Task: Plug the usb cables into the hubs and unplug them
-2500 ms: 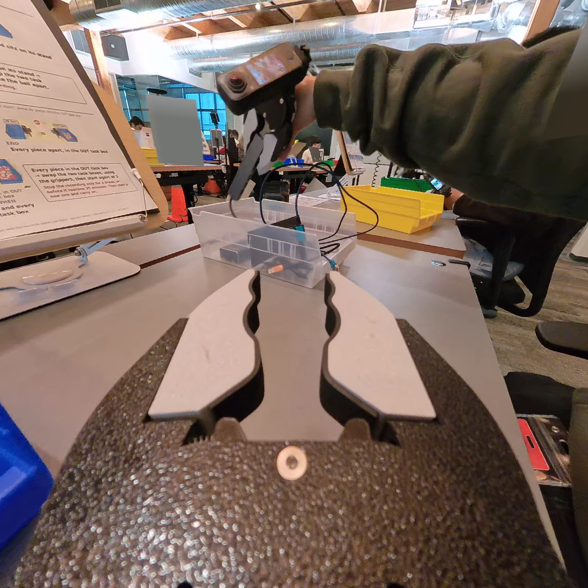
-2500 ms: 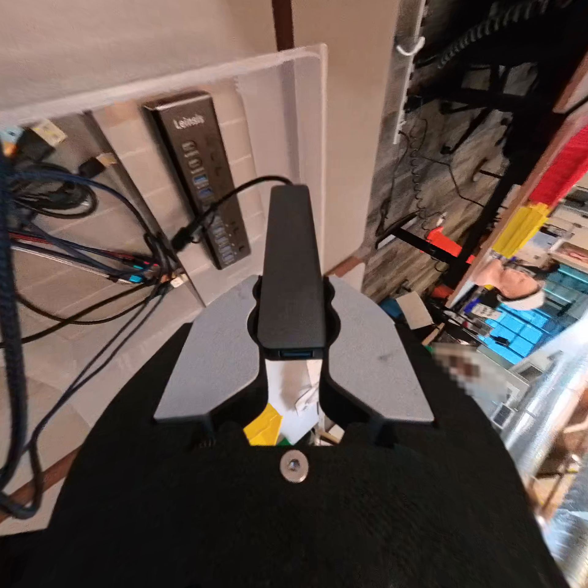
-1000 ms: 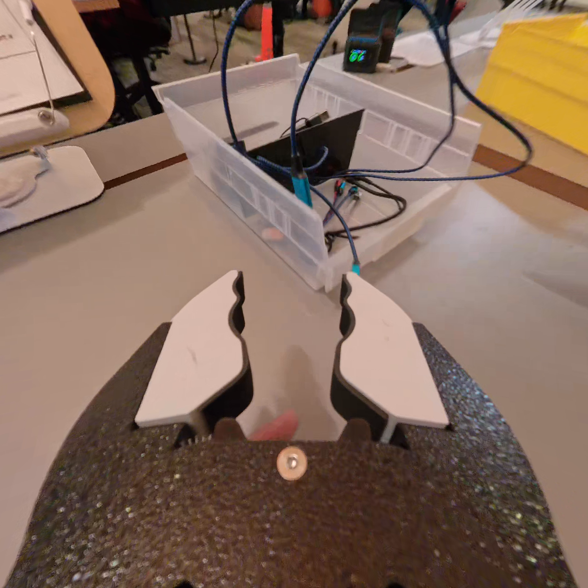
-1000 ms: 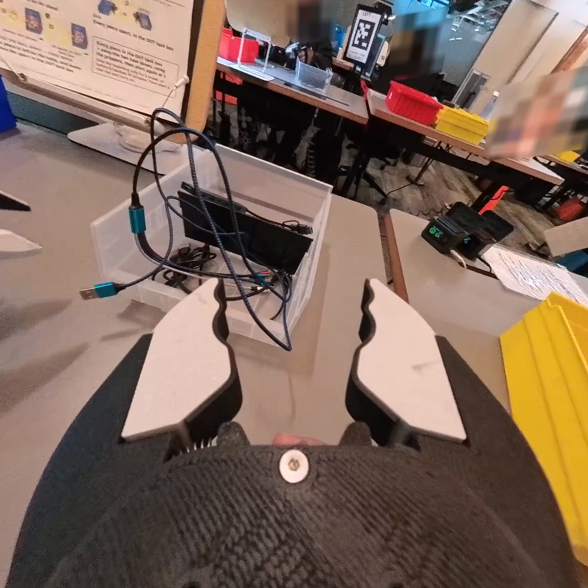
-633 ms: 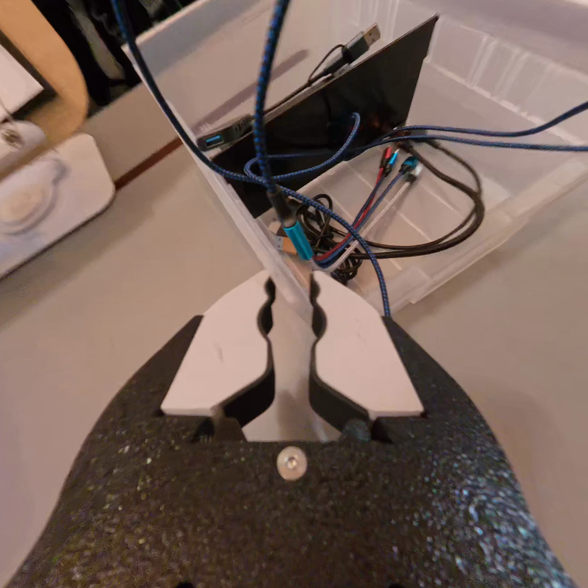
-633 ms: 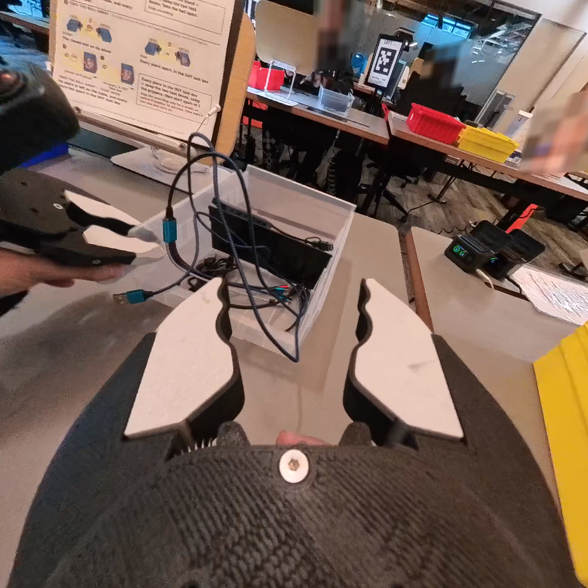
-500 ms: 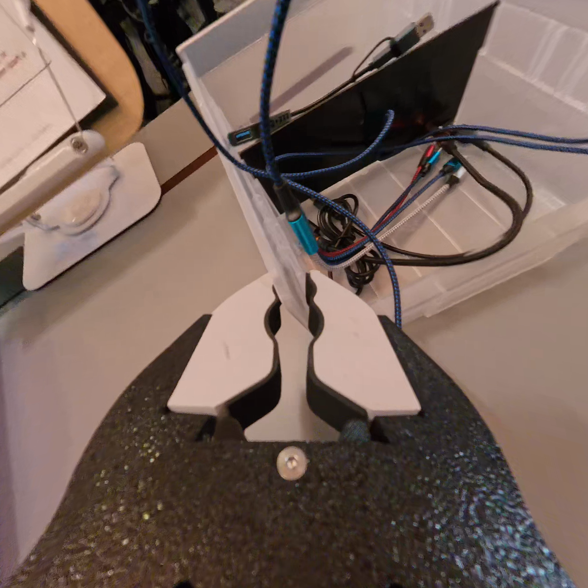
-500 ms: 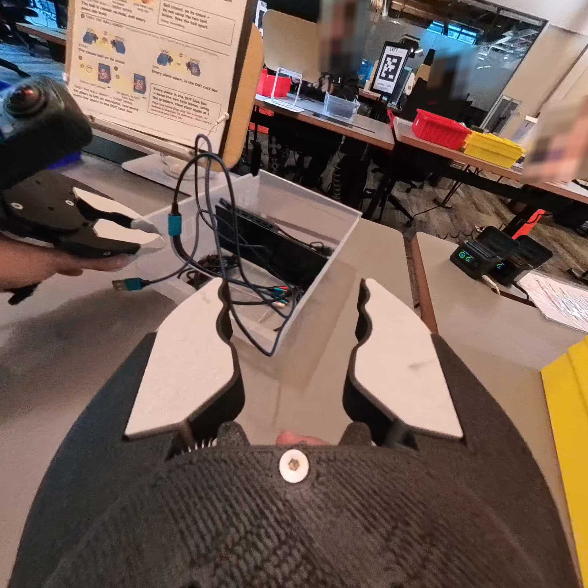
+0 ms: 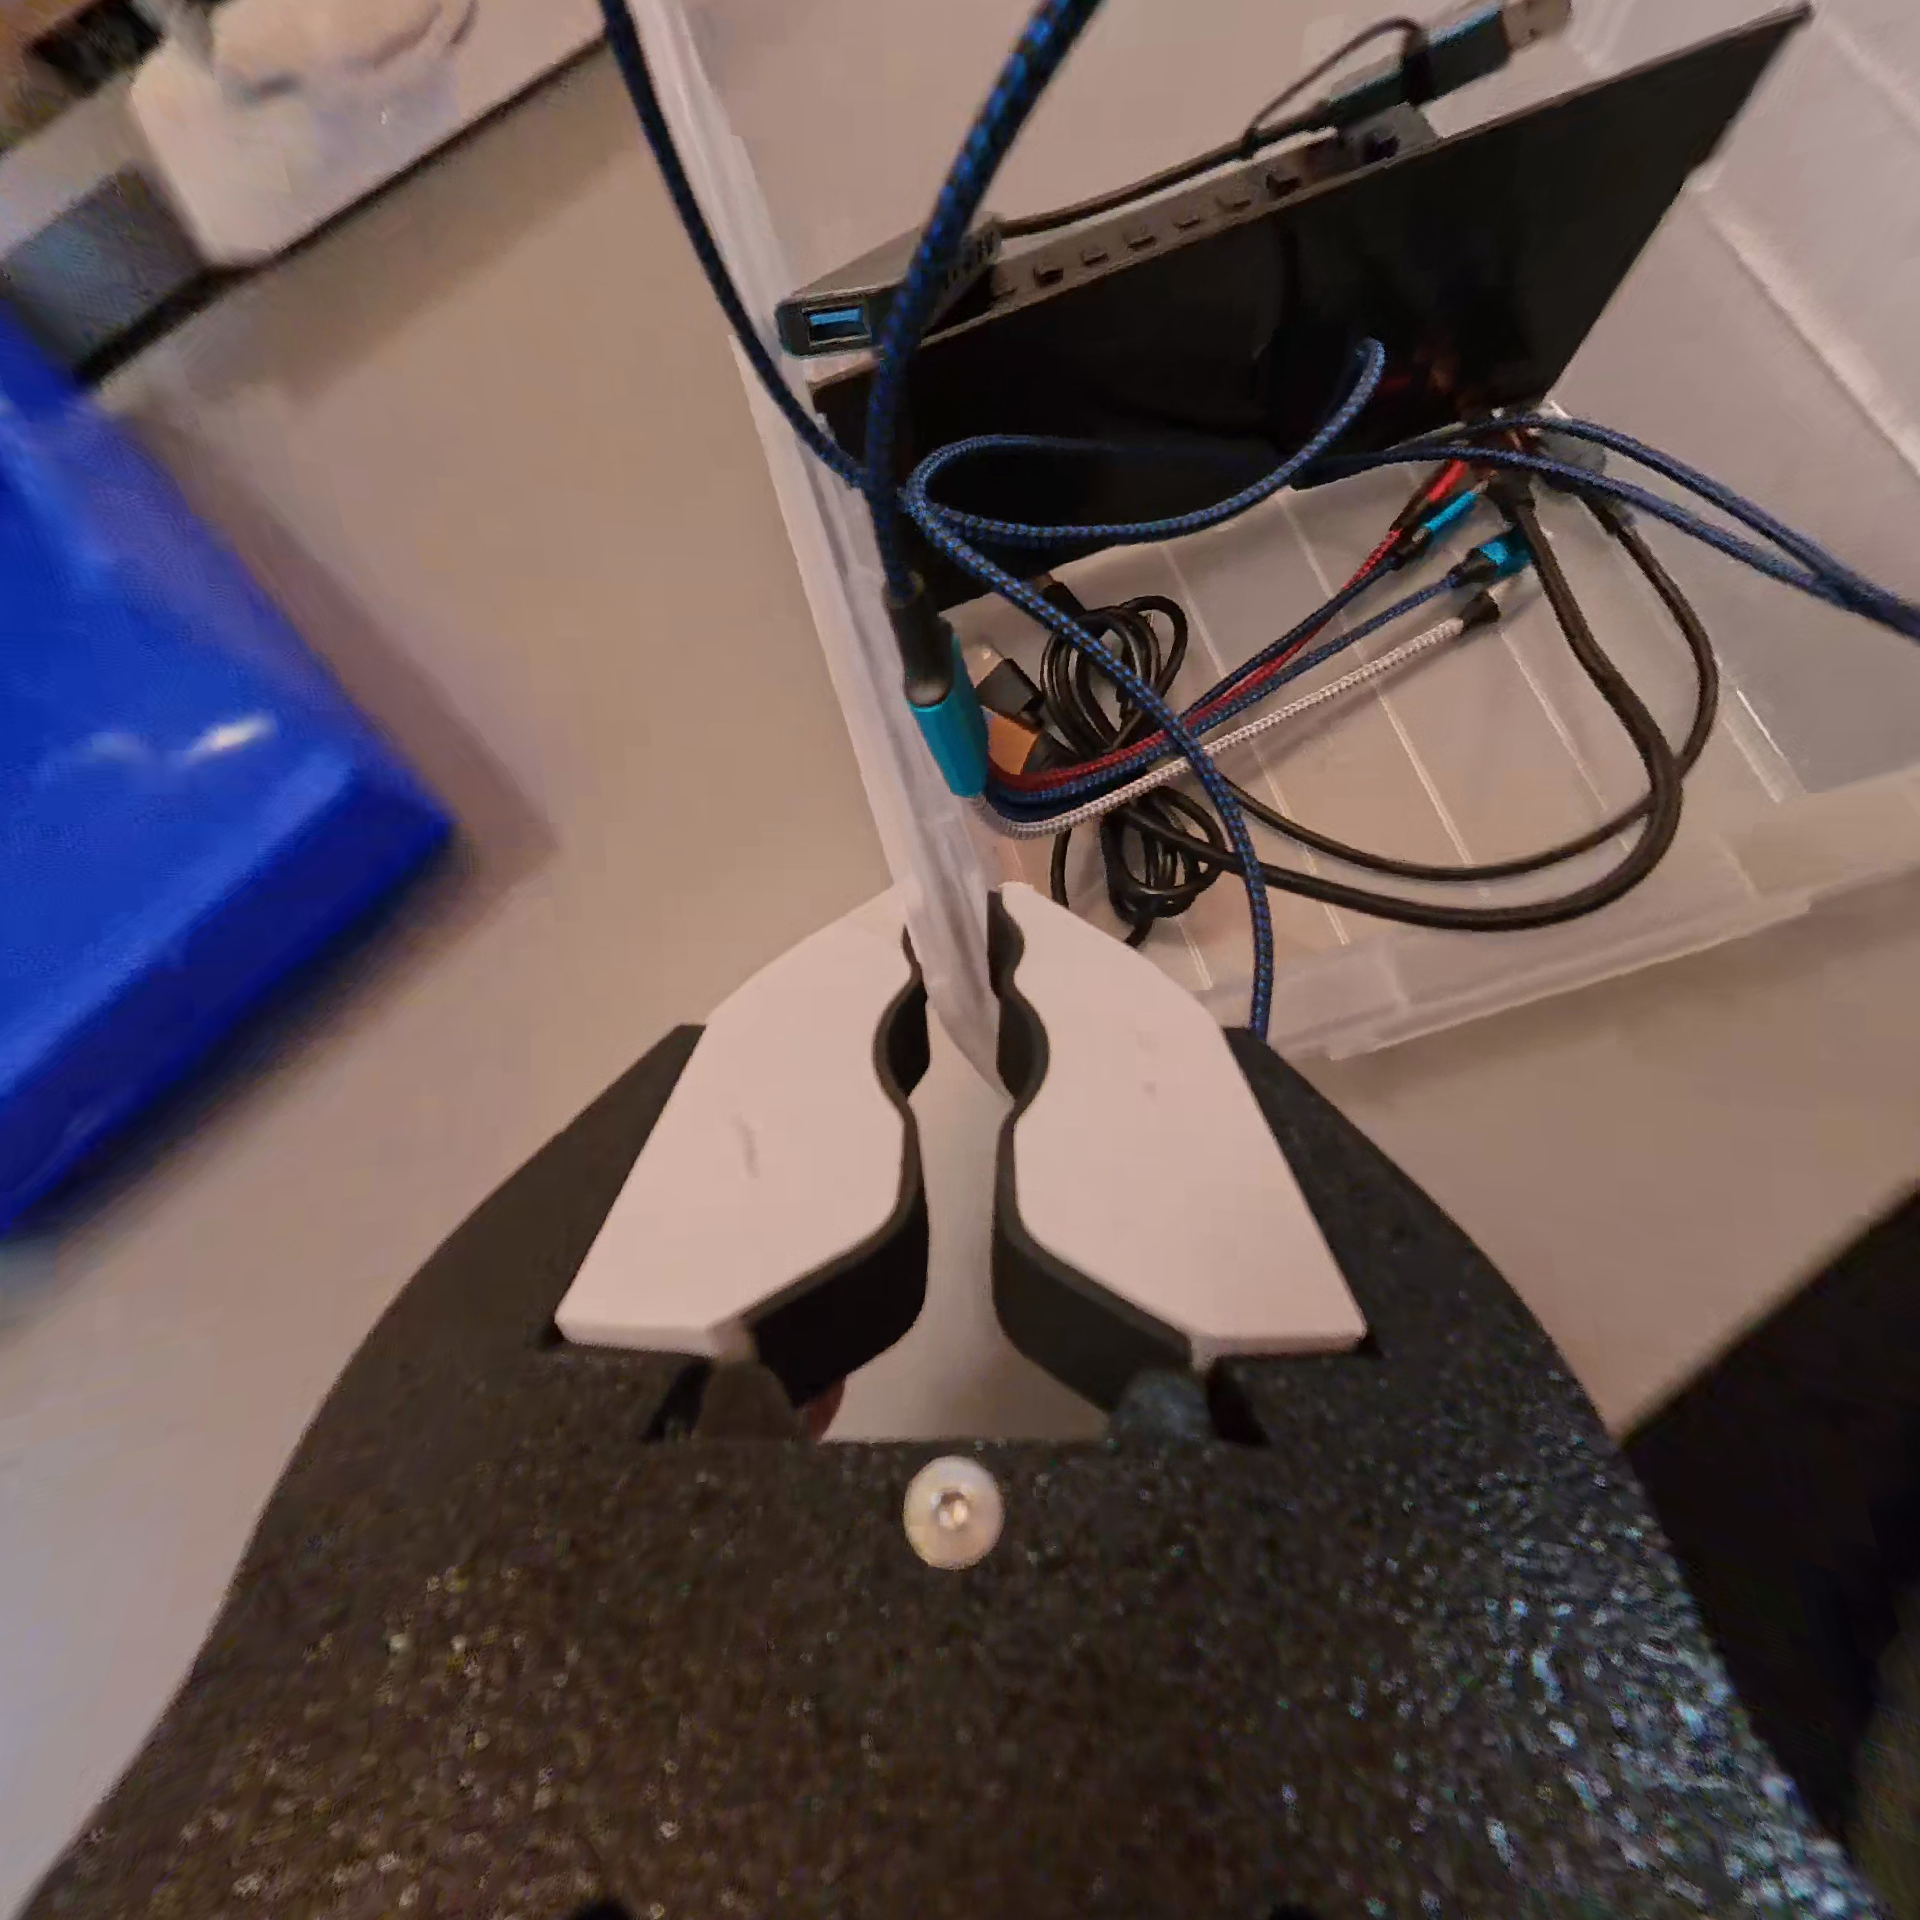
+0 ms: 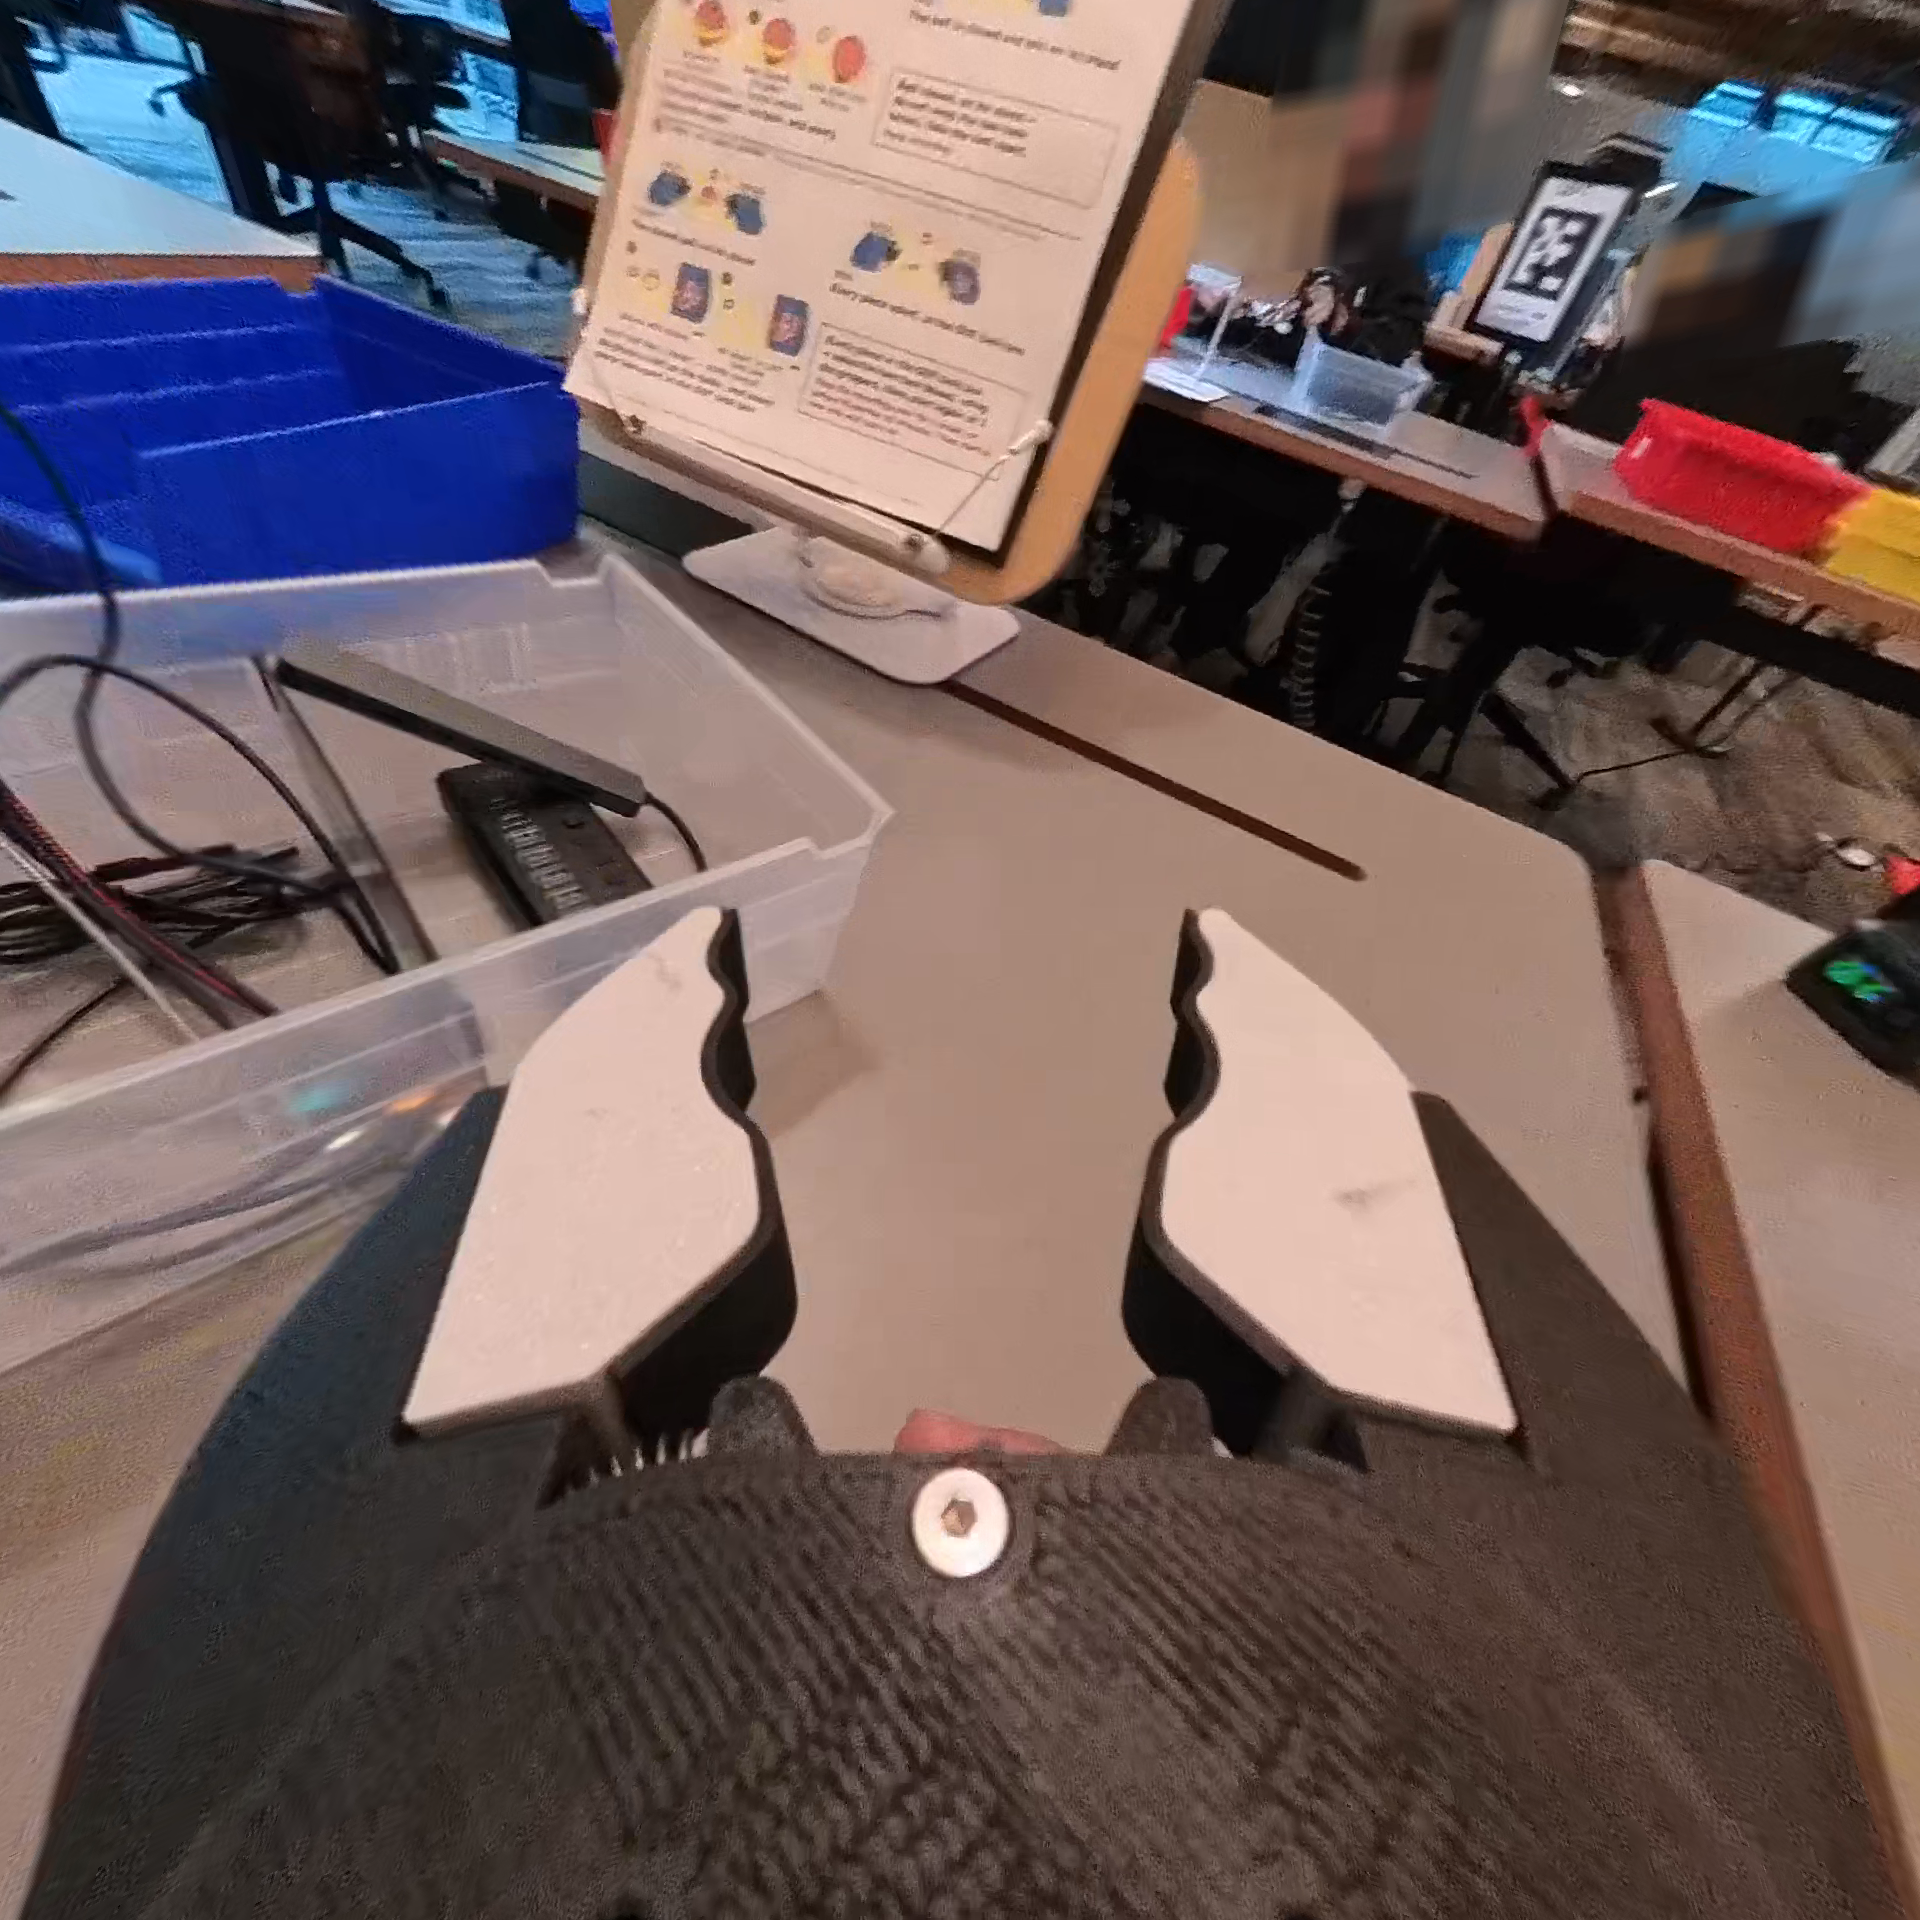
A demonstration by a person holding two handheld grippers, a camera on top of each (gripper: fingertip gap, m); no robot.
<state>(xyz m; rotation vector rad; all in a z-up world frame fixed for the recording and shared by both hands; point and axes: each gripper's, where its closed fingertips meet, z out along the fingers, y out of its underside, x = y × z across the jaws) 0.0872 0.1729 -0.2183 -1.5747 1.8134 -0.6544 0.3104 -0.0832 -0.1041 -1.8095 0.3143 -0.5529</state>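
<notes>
Clear plastic bin (image 9: 1756, 862) wall is pinched between the fingers of the left hand-held gripper (image 9: 954, 935), which is nearly closed on the bin's near corner. Inside lie a tangle of braided blue, red, grey and black usb cables (image 9: 1226, 727) and a slim black hub (image 9: 1143, 223) leaning on a dark divider; a second black hub (image 10: 545, 836) lies flat on the bin's floor. The right hand-held gripper (image 10: 956, 971) hangs wide open and empty over the grey bench (image 10: 1039, 831), beside the bin. A blue bin (image 10: 312, 457) sits behind.
</notes>
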